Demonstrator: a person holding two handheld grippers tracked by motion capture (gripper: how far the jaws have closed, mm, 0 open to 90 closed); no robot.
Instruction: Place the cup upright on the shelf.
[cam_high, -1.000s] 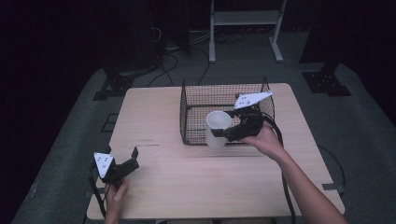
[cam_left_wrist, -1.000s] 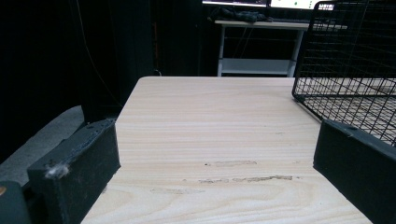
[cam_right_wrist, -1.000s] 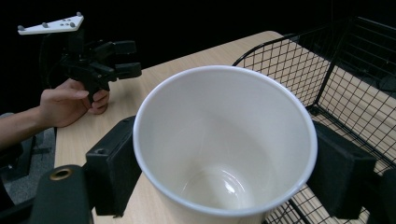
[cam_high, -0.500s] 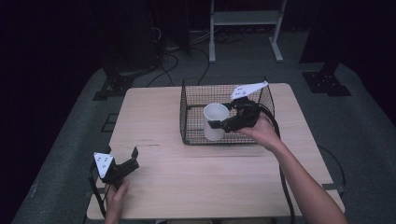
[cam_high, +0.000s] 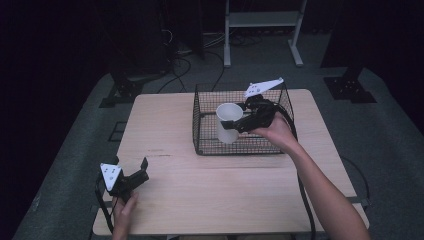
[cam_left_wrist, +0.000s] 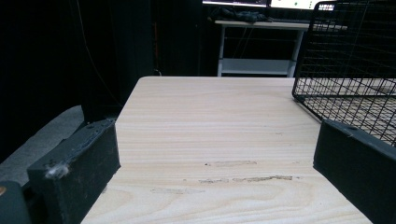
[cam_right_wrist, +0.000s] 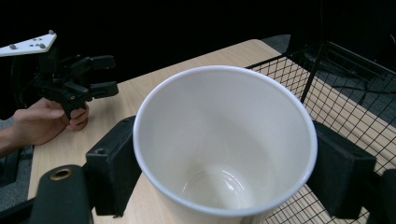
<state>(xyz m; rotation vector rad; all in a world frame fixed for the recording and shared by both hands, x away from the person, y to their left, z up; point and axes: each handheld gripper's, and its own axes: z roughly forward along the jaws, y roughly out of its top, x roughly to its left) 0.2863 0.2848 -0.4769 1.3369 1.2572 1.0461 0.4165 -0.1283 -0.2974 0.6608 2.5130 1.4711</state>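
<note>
Smooth white cup (cam_high: 228, 123) now deeper over wire basket (cam_high: 210, 145), right jaws clamping; left jaws apart.

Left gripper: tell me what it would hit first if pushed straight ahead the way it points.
Probably nothing soon. The left gripper, jaws open, points along bare table; the wire basket sits off to the right of that line. Depth is uncertain, so the right jaw might clip the basket's corner.

No text, label, brand or number can be read anywhere: the cup (cam_right_wrist: 224, 149), the basket (cam_high: 240, 145) and the table (cam_high: 220, 190) carry none.
</note>
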